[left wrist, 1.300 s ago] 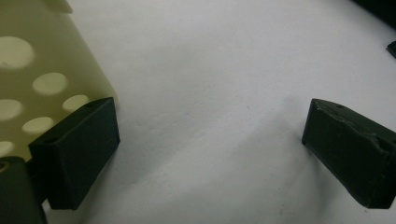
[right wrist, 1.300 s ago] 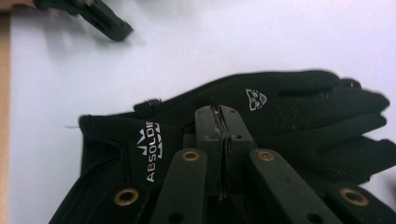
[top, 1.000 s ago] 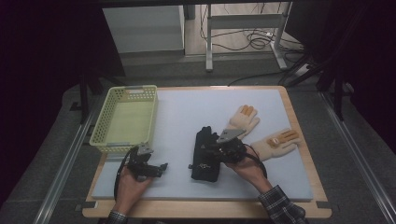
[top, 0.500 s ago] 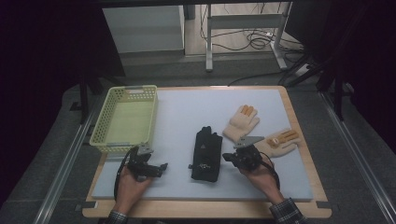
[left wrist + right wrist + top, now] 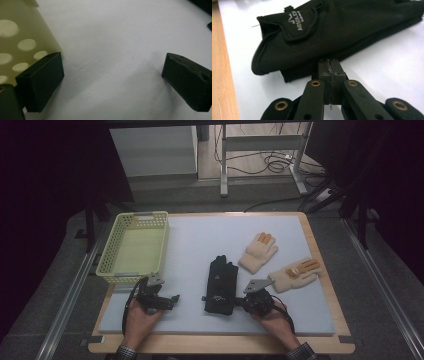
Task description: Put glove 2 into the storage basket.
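Right gripper point(image 5: 329, 65), jaws pressed together and empty, sits at the black fabric glove's point(image 5: 332, 32) cuff edge, glove stretching toward twelve o'clock, left gripper point(image 5: 167, 299) spread wide, farther off.

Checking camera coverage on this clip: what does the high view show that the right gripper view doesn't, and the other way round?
High view alone: the yellow basket, two cream gloves, the left gripper with jaws apart, and both hands. Right gripper view alone: close detail of the right gripper, jaws shut together with nothing between them, at the cuff edge, plus the grey logo on the strap. Both share the black glove on the white mat.
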